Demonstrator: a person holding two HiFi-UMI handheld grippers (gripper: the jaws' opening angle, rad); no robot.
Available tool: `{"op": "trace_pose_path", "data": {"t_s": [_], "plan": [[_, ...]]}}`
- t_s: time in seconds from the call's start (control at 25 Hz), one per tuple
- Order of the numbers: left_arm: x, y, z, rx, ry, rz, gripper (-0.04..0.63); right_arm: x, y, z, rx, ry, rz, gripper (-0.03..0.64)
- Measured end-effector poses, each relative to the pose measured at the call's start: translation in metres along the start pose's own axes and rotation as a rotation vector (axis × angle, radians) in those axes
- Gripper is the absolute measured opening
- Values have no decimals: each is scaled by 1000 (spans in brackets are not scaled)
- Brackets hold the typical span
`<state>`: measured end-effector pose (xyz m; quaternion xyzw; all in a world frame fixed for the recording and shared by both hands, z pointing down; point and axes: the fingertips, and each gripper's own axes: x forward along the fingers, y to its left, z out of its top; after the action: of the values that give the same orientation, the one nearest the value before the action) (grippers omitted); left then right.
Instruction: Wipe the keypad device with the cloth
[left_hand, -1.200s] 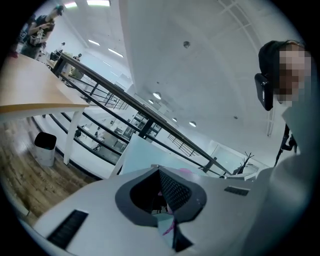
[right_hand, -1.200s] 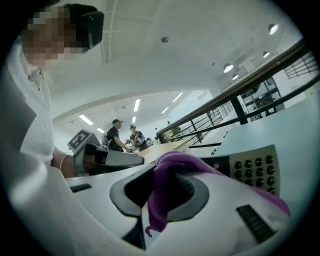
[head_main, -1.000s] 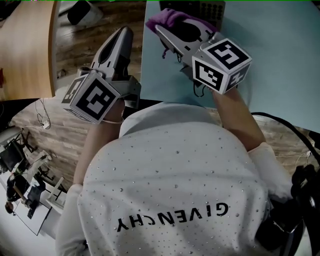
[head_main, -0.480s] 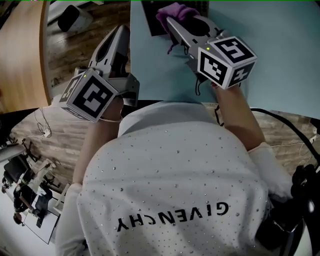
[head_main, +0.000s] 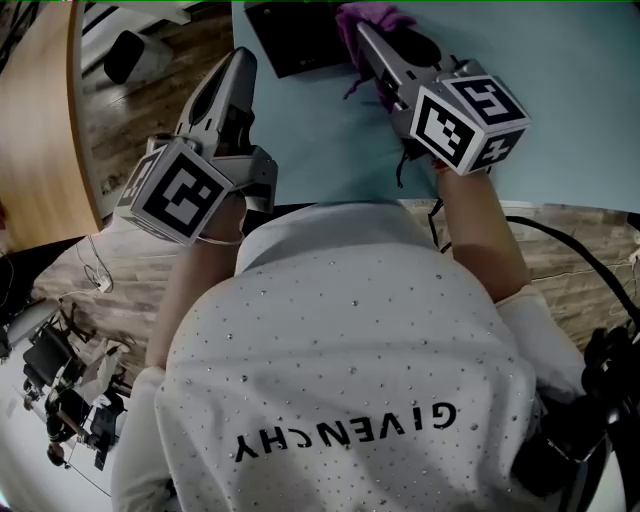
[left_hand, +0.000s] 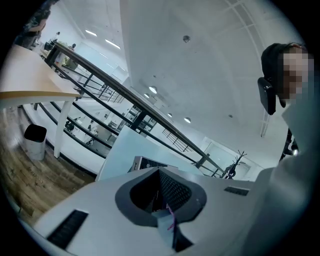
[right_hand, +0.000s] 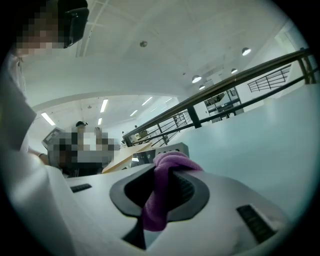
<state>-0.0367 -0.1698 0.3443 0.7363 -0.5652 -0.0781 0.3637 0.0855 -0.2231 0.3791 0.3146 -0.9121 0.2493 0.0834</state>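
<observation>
Cloth (right_hand: 161, 192) clamped in right gripper (right_hand: 167, 169) jaws, clearest in right gripper view | keypad device (head_main: 290, 38) on counter (head_main: 560, 120), just left of cloth in head view | left gripper (left_hand: 159, 174) jaws together, nothing gripped, at counter's left edge per head view

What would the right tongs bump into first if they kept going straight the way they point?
Probably the keypad device. The right tongs pinch the purple cloth, and the device lies just beyond the cloth on the table in the right gripper view, though the gap is hard to judge.
</observation>
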Motion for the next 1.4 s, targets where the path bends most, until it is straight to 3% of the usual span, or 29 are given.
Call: {"op": "trace_pose_path", "data": {"t_s": [0.32,0.44,0.68,0.76,0.88,1.12,1.4], "plan": [[7,-4,-3,-3,7,5,2,-16,-31,12,43,-34,-100,62],[10,-4,-14,-27,13,5,2,-23,-28,12,48,-45,-100,64],[7,30,-12,-59,30,12,2,19,38,-1,-39,-1,45,67],[-1,45,-7,-76,37,6,1,37,64,-13,-49,36,64,67],[-19,41,-7,-43,63,-43,2,41,98,-28,-76,77,74,67],[-33,37,-28,-1,177,-172,1,42,101,-50,-167,180,-61,67],[-25,60,-29,-13,217,-231,2,35,67,-46,-199,211,-194,67]]}}
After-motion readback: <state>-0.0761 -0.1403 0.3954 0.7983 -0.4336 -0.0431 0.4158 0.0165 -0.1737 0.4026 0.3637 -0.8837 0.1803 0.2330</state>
